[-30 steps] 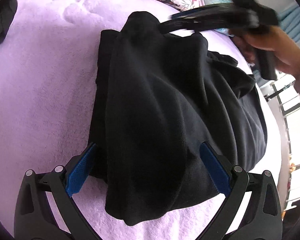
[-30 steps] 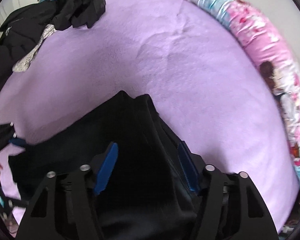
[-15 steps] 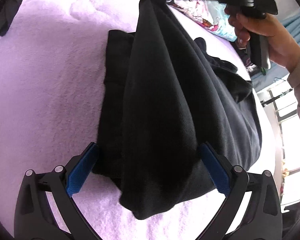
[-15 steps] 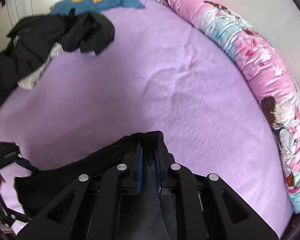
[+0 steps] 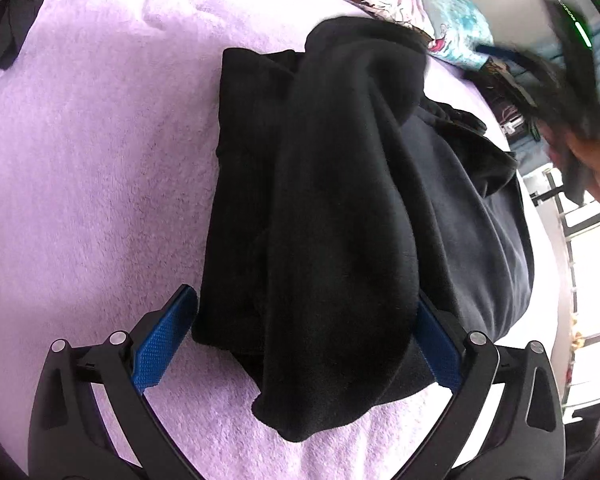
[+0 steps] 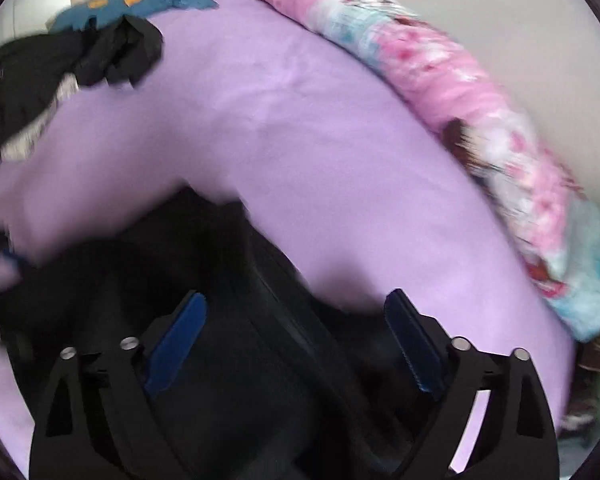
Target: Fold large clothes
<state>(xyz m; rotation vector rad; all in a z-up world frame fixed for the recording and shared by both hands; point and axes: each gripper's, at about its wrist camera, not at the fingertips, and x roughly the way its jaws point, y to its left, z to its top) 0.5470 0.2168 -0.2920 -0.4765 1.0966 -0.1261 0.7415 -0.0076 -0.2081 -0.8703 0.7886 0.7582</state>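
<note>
A large black fleece garment (image 5: 340, 208) lies folded in a long bundle on the purple blanket (image 5: 92, 168). My left gripper (image 5: 300, 340) is open, its blue pads on either side of the bundle's near end, which drapes between them. My right gripper (image 6: 296, 332) is open above the garment's other end (image 6: 220, 320); the view is blurred. In the left wrist view the right gripper (image 5: 548, 68) appears at the upper right, blurred, away from the cloth.
A pink and blue patterned bolster (image 6: 440, 80) runs along the bed's far edge by the wall. A heap of dark clothes (image 6: 60, 68) and a blue cloth (image 6: 140, 4) lie at the far corner. Shelving (image 5: 572, 216) stands beyond the bed.
My right gripper, shut on the garment's end and lifting it half a second ago, has opened and pulled away. The lifted fold has dropped onto the bundle. The left gripper has stayed put.
</note>
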